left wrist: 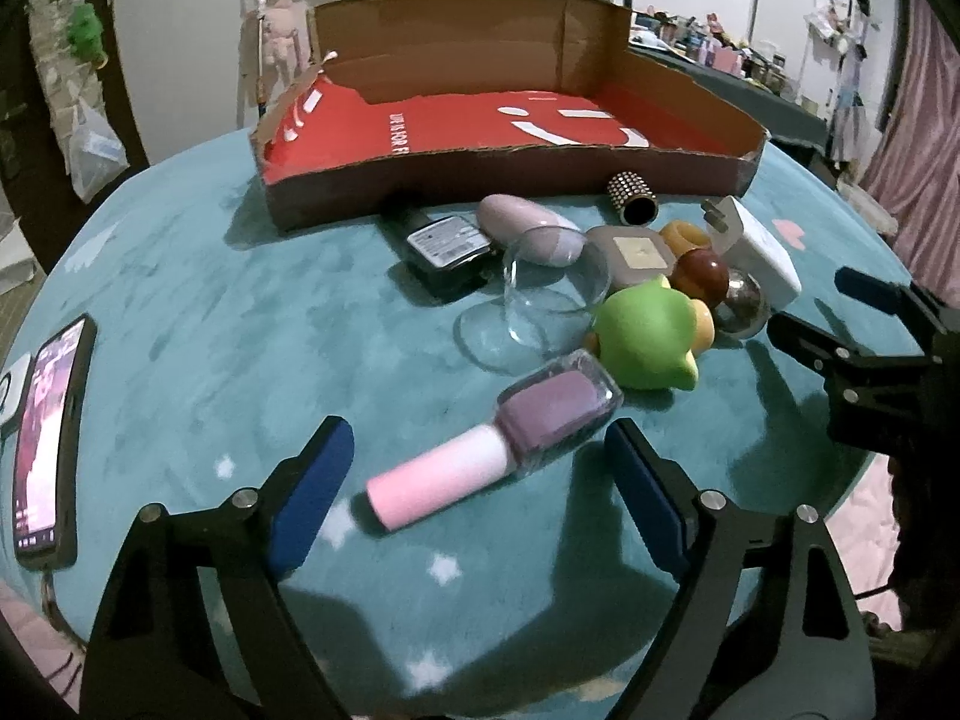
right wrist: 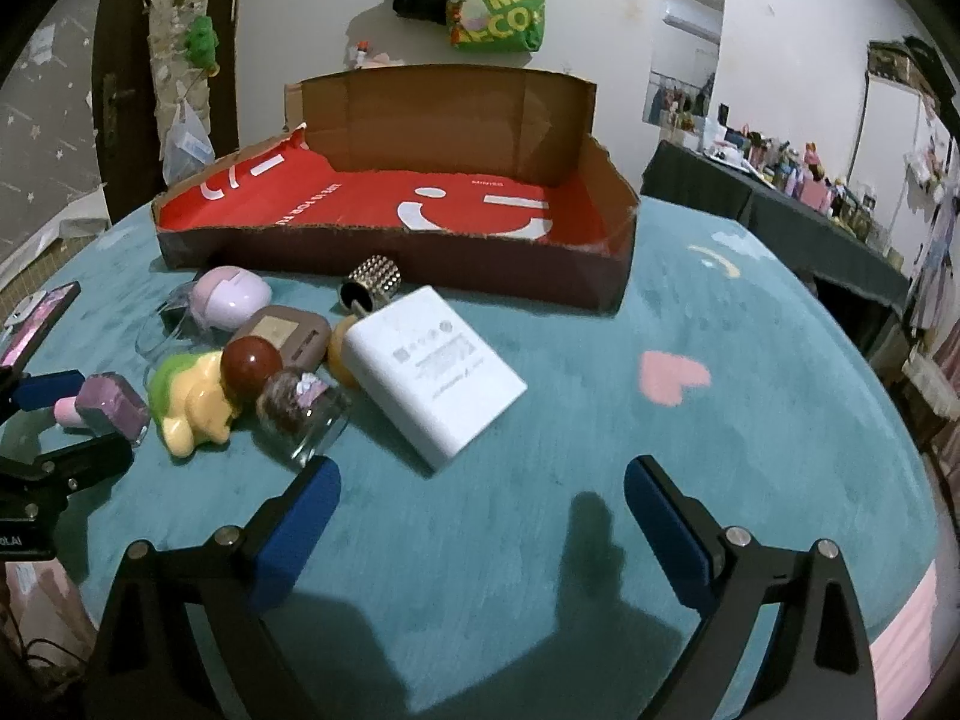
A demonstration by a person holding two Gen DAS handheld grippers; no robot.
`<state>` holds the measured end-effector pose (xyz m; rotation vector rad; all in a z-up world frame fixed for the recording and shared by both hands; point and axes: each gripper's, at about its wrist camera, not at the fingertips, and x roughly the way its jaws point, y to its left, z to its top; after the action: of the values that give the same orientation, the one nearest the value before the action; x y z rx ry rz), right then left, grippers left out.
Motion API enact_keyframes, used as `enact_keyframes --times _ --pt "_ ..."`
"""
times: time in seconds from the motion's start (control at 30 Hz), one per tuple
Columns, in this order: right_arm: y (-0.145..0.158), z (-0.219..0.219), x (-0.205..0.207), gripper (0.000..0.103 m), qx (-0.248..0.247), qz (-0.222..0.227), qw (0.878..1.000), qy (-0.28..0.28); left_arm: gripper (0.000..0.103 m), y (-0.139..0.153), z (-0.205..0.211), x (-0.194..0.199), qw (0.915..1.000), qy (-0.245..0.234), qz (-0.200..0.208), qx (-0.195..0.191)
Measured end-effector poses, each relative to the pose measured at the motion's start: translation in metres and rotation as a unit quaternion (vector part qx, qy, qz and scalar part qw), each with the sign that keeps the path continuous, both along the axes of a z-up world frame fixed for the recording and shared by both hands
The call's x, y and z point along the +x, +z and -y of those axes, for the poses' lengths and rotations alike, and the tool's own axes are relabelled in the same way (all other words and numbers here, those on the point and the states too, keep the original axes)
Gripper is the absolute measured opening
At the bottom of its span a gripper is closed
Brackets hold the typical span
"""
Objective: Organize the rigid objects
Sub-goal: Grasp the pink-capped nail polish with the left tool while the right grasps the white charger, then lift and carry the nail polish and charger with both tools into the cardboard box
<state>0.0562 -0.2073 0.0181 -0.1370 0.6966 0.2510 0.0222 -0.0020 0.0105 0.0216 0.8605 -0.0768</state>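
Observation:
A cluster of small objects lies on the teal cloth in front of a red-lined cardboard box. A nail polish bottle with a pink cap lies nearest my left gripper, which is open, its blue pads either side of the cap end, empty. Behind are a green and yellow toy, a clear glass, a white charger, a brown ball and a studded cylinder. My right gripper is open and empty, just short of the charger.
A phone lies at the table's left edge. A lilac case, a dark bottle, a brown square case and a metal ball sit in the cluster. A pink heart marks the cloth at right.

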Motion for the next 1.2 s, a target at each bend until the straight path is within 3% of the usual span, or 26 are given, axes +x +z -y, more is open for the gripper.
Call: enact_keyframes --times 0.27,0.4,0.57,0.63,0.7,0.73,0.83,1.2 --pt "0.005 0.002 0.019 0.095 0.0 0.009 1.0 -0.005 0.074 -0.001 0.002 0.015 1.0 -0.009 0.0 -0.002" --pt "0.005 0.002 0.028 0.093 0.012 0.007 1.0 0.004 0.06 -0.001 -0.001 0.02 1.0 -0.006 0.001 0.0" --pt "0.006 0.0 0.04 0.077 0.028 -0.008 0.999 0.022 0.053 -0.002 -0.002 0.021 1.0 -0.007 0.001 -0.002" --pt "0.005 -0.002 0.044 0.062 0.043 -0.021 0.998 0.033 0.048 -0.002 -0.002 0.02 1.0 -0.007 0.001 -0.005" --pt "0.003 -0.004 0.046 0.054 0.051 -0.032 0.997 0.04 0.042 -0.001 -0.002 0.018 0.9999 -0.009 0.002 -0.01" --pt "0.002 -0.006 0.045 0.053 0.05 -0.033 0.997 0.043 0.033 -0.001 -0.002 0.017 0.9999 -0.01 0.002 -0.013" --pt "0.001 -0.01 0.043 0.053 0.027 -0.024 0.998 0.042 0.022 0.0 0.0 0.013 0.9998 -0.016 0.004 -0.012" --pt "0.025 -0.008 0.035 0.05 0.041 -0.015 0.998 0.045 0.02 0.013 -0.005 0.007 0.9993 -0.02 0.018 -0.026"
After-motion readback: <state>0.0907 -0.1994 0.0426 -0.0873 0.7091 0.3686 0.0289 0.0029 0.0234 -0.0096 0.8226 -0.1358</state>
